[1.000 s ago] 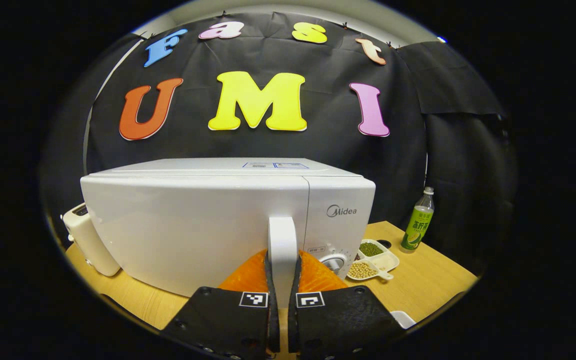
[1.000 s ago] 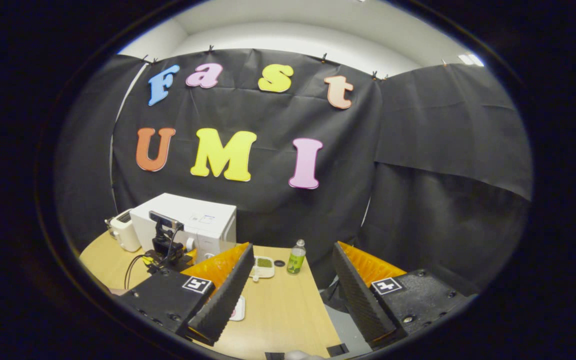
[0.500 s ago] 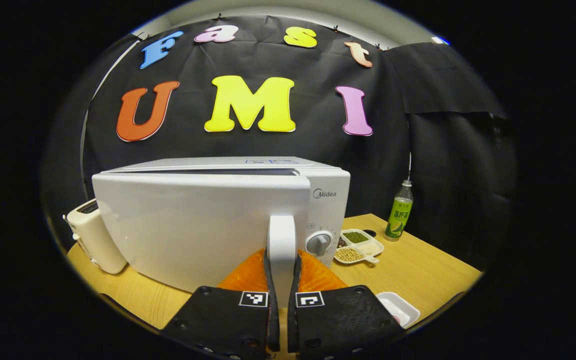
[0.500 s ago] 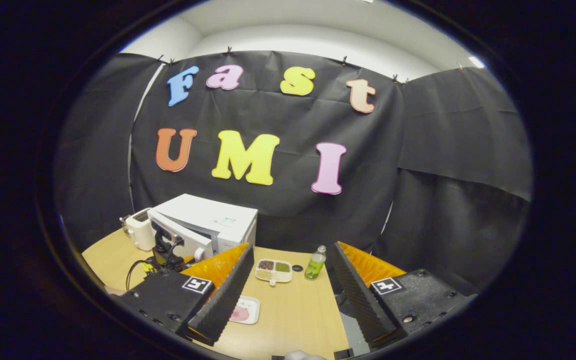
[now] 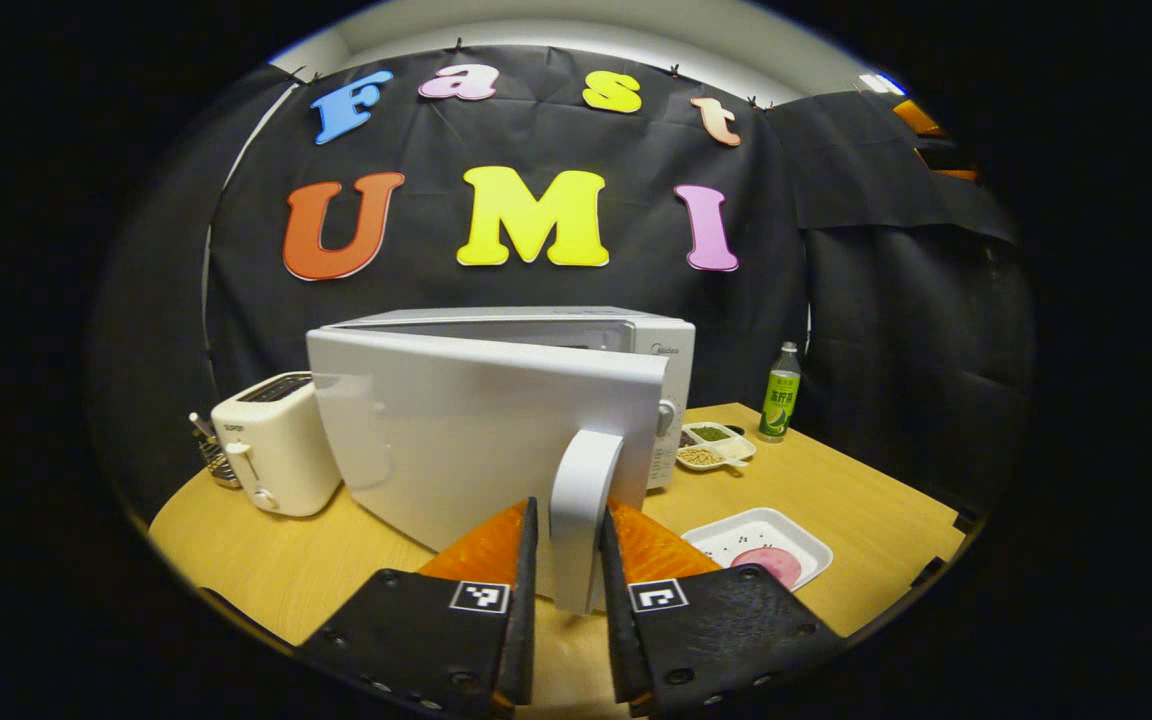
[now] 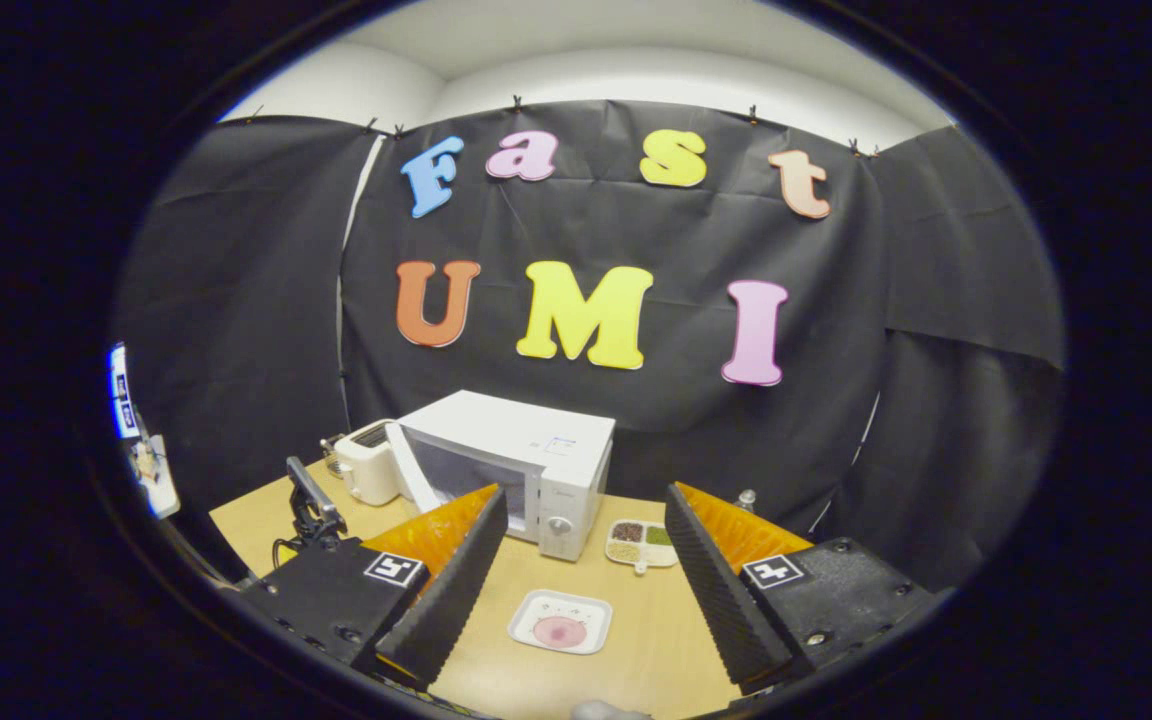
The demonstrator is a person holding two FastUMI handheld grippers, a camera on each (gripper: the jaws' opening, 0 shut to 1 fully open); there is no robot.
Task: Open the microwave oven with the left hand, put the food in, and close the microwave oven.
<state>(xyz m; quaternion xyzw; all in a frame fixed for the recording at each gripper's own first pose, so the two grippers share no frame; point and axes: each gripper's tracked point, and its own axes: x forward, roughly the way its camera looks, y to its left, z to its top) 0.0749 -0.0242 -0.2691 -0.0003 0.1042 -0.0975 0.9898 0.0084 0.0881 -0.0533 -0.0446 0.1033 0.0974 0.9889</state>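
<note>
left gripper (image 5: 564, 600): fingers set narrow on either side of the door handle (image 5: 581, 515); the handle sits between the pads, and i cannot tell whether both pads press on it. the microwave door (image 5: 481, 430) stands swung out toward the camera, with a gap at its right edge against the microwave (image 5: 636, 335) body. on the wooden table (image 5: 866, 510) just right of the handle lies a white tray (image 5: 758, 545) holding the pink food (image 5: 764, 563), apart from the microwave. farther back, a small divided dish of beans (image 5: 716, 445) sits beside the microwave's front corner, with a green bottle (image 5: 778, 392) behind it. a cream toaster (image 5: 271, 455) stands to the left of the door. right gripper (image 6: 586, 570): fingers spread wide, holding nothing, raised over the near table edge. in the right gripper view the tray with the food (image 6: 558, 630) lies between the fingers, in front of the microwave, whose door (image 6: 408, 470) hangs open to the left.
</note>
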